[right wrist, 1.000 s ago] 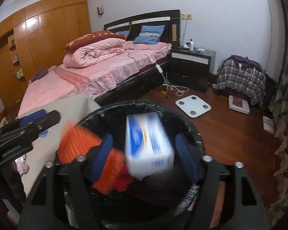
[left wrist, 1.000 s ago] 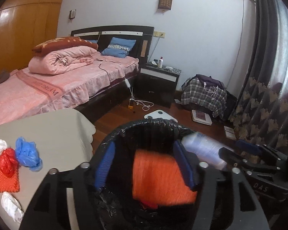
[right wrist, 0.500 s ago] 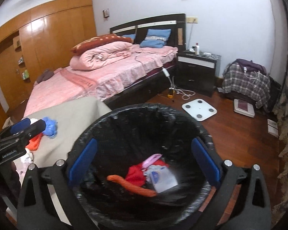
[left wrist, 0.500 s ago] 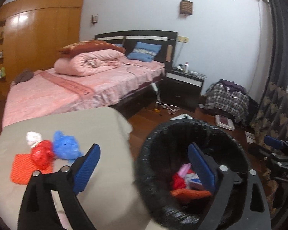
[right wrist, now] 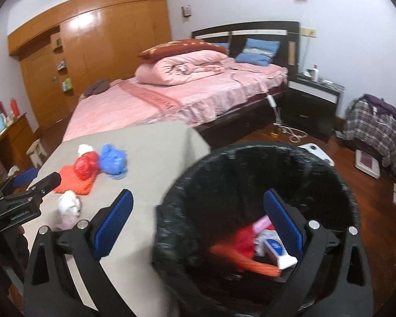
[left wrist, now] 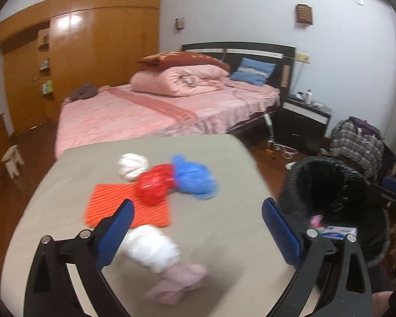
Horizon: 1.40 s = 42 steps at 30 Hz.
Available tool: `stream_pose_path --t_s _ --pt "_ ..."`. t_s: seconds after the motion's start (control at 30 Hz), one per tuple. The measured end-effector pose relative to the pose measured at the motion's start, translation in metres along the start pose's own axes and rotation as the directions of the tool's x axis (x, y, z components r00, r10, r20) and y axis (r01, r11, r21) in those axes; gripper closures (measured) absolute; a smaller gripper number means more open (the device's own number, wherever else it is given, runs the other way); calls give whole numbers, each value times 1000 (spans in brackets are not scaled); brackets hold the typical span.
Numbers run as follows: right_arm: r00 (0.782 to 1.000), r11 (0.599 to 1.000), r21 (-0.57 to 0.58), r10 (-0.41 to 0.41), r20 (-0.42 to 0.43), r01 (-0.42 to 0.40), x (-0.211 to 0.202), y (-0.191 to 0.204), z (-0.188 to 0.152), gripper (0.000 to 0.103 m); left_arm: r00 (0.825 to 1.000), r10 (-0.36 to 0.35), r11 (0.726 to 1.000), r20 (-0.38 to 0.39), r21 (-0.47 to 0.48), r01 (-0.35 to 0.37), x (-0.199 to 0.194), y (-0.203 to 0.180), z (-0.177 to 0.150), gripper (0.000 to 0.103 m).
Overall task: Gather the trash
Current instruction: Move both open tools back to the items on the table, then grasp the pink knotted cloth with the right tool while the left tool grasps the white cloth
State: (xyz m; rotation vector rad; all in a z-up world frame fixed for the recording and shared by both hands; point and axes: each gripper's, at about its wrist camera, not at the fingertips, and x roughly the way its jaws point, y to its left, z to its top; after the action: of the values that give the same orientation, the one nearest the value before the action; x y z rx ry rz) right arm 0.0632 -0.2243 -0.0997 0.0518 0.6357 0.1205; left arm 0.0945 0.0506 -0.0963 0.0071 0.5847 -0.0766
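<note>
My left gripper [left wrist: 198, 227] is open and empty above the grey table [left wrist: 224, 158]. On the table lie an orange ribbed cloth [left wrist: 111, 208], a red bag [left wrist: 154, 185], a blue bag [left wrist: 195, 179], a white wad [left wrist: 132, 165], a white crumpled bag [left wrist: 153, 248] and a pink wad [left wrist: 179, 282]. My right gripper [right wrist: 198, 224] is open and empty over the black-lined trash bin [right wrist: 250, 158], which holds an orange cloth [right wrist: 245, 260], red trash and a white-blue box [right wrist: 274, 248]. The bin [left wrist: 327, 185] stands right of the table.
A pink bed [left wrist: 158, 111] lies behind the table, with a black nightstand [left wrist: 303, 121] and a plaid bag [left wrist: 356, 142] on the wood floor. A white scale [right wrist: 316, 153] lies beyond the bin. The wooden wardrobe [right wrist: 92, 52] fills the left wall.
The orange cloth and the box dropped from my grippers into the bin. Both grippers opened. My left gripper swung left from the bin to over the table; the right one drew back slightly.
</note>
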Motion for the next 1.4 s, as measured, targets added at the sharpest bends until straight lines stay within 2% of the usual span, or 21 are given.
stream_pose_path --t_s 0.27,0.4,0.57,0.73,1.17,1.23,1.3,1.33,1.4 --pt "994 992 -67 109 -19 -110 20 62 1 7 994 105 993 -23 -54 -106 -4 63 -25 8" --pt "985 983 -60 169 -46 -172 35 93 -5 7 988 146 987 -50 -67 -149 -1 91 -40 8" --pt "978 973 -115 195 -74 -203 52 128 -15 7 980 180 978 -87 -88 -188 5 119 -56 8" --pt "972 967 -134 202 -117 -217 67 151 -27 7 974 190 971 -121 -121 -204 9 140 -69 8" --pt "948 944 -197 218 -232 -266 92 183 -56 7 974 162 968 -159 -164 -188 16 153 -79 8" --pt "943 940 -204 220 -250 -274 97 186 -59 13 974 160 968 -162 -170 -187 17 154 -79 8" --pt "935 936 -204 226 -274 -287 101 186 -62 29 973 160 967 -166 -173 -188 18 154 -79 8" --pt "925 933 -195 237 -297 -301 105 186 -64 31 973 159 967 -167 -173 -188 18 154 -79 8" --pt "916 930 -181 256 -309 -321 107 184 -65 46 973 158 967 -170 -171 -187 19 154 -79 8"
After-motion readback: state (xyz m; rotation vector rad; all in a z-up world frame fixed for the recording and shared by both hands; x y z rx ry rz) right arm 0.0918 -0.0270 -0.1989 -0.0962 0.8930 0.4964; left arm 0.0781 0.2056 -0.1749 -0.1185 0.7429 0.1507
